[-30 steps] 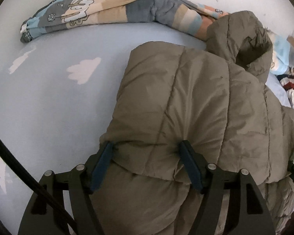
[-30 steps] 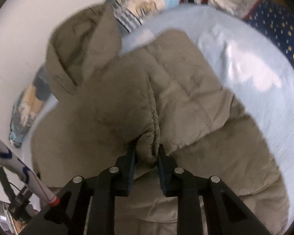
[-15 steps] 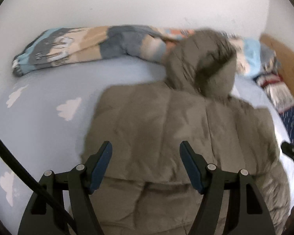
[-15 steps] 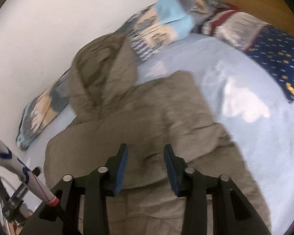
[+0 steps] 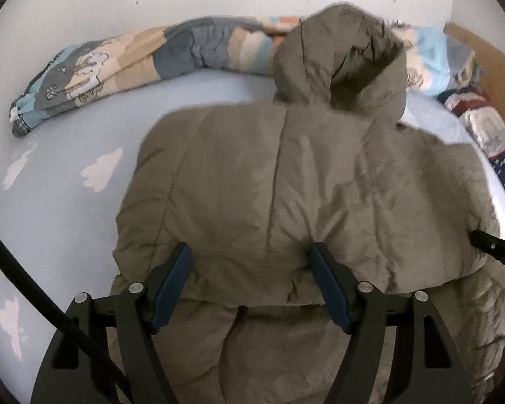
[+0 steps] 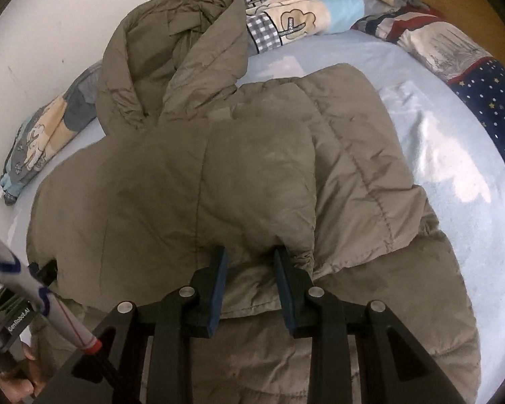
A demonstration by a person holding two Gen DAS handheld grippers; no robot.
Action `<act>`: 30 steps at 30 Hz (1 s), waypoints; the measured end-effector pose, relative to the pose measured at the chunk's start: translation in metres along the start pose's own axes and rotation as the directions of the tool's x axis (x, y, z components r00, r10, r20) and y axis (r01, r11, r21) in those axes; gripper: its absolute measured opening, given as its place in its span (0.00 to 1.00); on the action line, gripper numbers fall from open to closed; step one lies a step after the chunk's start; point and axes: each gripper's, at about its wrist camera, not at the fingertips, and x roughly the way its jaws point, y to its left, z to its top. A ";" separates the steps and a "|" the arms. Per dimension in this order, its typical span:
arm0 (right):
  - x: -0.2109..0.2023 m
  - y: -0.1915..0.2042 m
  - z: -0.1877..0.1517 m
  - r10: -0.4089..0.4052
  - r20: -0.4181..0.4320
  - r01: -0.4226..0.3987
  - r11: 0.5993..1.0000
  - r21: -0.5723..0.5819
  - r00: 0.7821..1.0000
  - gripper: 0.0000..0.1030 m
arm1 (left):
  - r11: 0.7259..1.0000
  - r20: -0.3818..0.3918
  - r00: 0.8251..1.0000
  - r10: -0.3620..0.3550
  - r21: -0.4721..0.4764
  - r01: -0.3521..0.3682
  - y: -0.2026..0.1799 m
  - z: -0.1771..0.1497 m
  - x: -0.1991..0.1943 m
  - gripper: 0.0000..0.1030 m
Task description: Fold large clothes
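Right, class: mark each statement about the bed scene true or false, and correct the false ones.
1. The jacket is olive-brown and quilted, with a hood. True.
2. The jacket hangs from a hook on the wall. False: it lies on the light blue sheet with white clouds.
3. A patterned blanket lies along the wall behind the jacket. True.
4. The right gripper pinches a fold of the jacket tightly. False: its jaws stand apart above the fabric and grip nothing.
5. The left gripper has its jaws open wide over the jacket. True.
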 end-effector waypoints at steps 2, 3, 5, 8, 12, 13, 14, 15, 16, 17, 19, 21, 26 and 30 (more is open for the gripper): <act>-0.015 0.000 0.002 0.023 0.037 -0.024 1.000 0.015 0.999 0.30 | 1.000 0.039 0.999 -0.022 -0.001 0.022 -0.003 0.004 -0.012 0.70; -0.024 0.002 0.005 0.037 0.067 -0.038 0.999 0.014 0.997 0.30 | 1.000 0.056 0.998 -0.026 0.005 0.026 -0.005 0.005 -0.016 0.70; -0.039 0.005 0.008 0.042 0.124 -0.042 0.999 -0.001 0.991 0.30 | 0.999 0.083 0.996 -0.035 0.033 0.033 -0.013 0.005 -0.023 0.70; -0.040 0.002 0.009 0.020 0.127 -0.020 1.000 0.000 0.992 0.30 | 0.996 0.061 0.998 -0.029 0.083 0.024 -0.024 0.001 -0.016 0.70; -0.021 -0.006 0.008 -0.007 0.058 0.005 0.999 0.037 0.998 0.30 | 0.994 -0.013 1.000 -0.008 0.108 0.010 -0.030 -0.005 0.004 0.70; -0.012 -0.008 0.007 -0.006 0.021 0.005 0.999 0.043 1.000 0.30 | 0.994 -0.020 1.000 -0.010 0.108 0.012 -0.030 -0.006 0.006 0.70; -0.006 -0.009 0.005 -0.005 -0.001 0.005 0.999 0.042 1.000 0.30 | 0.994 -0.021 1.000 -0.011 0.108 0.013 -0.029 -0.006 0.007 0.70; -0.002 -0.009 0.004 -0.006 -0.013 0.007 0.999 0.038 1.000 0.31 | 0.994 -0.020 1.000 -0.012 0.108 0.014 -0.029 -0.006 0.006 0.70; -0.001 -0.008 0.003 -0.010 -0.013 0.011 0.999 0.033 1.000 0.31 | 0.994 -0.019 1.000 -0.013 0.106 0.015 -0.029 -0.005 0.005 0.70; -0.003 -0.007 0.004 -0.016 -0.011 0.016 0.999 0.028 1.000 0.31 | 0.995 -0.015 1.000 -0.016 0.100 0.017 -0.028 -0.004 0.003 0.70; -0.008 -0.005 0.004 -0.023 0.000 0.023 0.999 0.033 1.000 0.31 | 0.996 -0.005 1.000 -0.026 0.081 0.026 -0.026 -0.001 -0.004 0.70; -0.020 0.000 0.005 0.000 0.038 -0.002 0.999 0.037 0.999 0.31 | 0.997 0.011 0.999 -0.051 0.066 0.050 -0.026 0.002 -0.011 0.70; -0.030 0.025 -0.002 0.062 0.038 -0.060 0.997 -0.038 0.997 0.31 | 0.996 0.024 0.999 -0.046 0.081 0.044 -0.030 0.002 -0.015 0.70; -0.017 0.034 -0.010 0.060 -0.002 -0.059 0.996 -0.070 0.998 0.31 | 0.995 -0.029 0.999 -0.018 0.100 0.021 -0.033 -0.004 -0.001 0.70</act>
